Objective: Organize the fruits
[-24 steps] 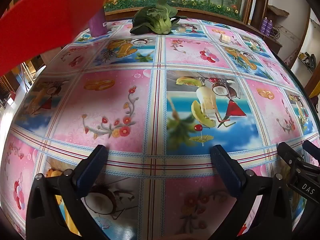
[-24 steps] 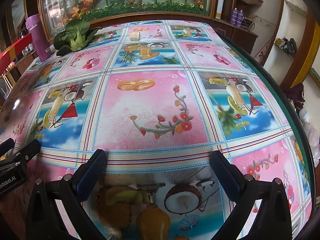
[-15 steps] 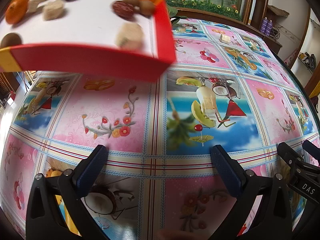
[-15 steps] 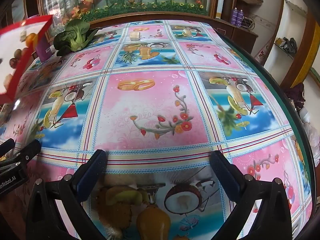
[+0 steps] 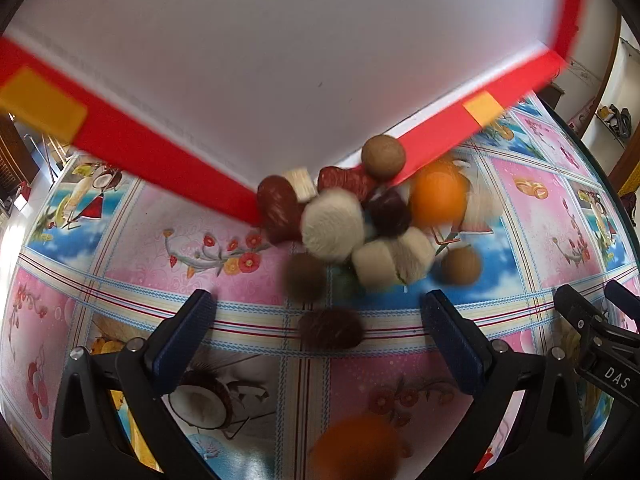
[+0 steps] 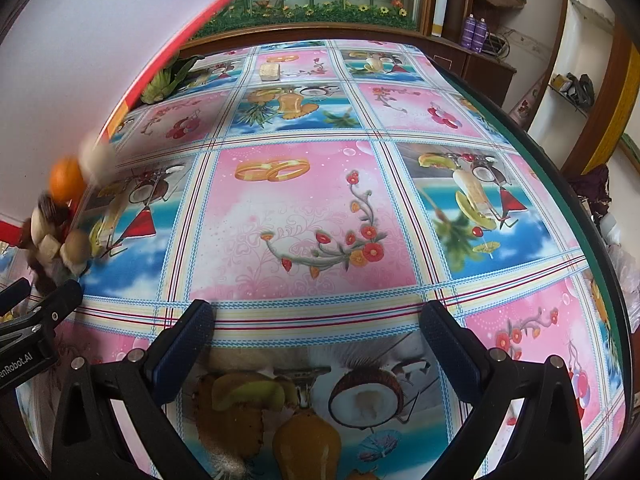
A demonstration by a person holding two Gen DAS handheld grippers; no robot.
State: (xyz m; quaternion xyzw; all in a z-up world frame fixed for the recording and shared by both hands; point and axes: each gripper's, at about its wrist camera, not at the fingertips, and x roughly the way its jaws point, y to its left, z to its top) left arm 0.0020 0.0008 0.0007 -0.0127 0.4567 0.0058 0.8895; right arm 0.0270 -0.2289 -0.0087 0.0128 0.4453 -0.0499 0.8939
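Note:
A red-rimmed white tray (image 5: pixel 280 60) hangs tilted over the table, and fruits tumble from its low corner. Among them are an orange (image 5: pixel 438 196), red dates (image 5: pixel 280 212), a brown round fruit (image 5: pixel 383 157) and pale chunks (image 5: pixel 332 224). A dark date (image 5: pixel 330 327) lies between the fingers of my open left gripper (image 5: pixel 316 308), and a second orange (image 5: pixel 356 446) is blurred below it. The right wrist view shows the tray (image 6: pixel 80 60) and the falling pile (image 6: pixel 56 232) at far left. My right gripper (image 6: pixel 318 314) is open over bare tablecloth.
The table wears a bright fruit-print cloth (image 6: pixel 304 216). A leafy green vegetable (image 6: pixel 164 80) and a small beige block (image 6: pixel 274 71) lie at the far end. The table's curved edge (image 6: pixel 560 184) runs along the right. Purple bottles (image 6: pixel 474 32) stand on a cabinet behind.
The tray swung in from the upper left, then tipped, and its fruits now spill onto the table in front of my left gripper. Neither gripper has moved.

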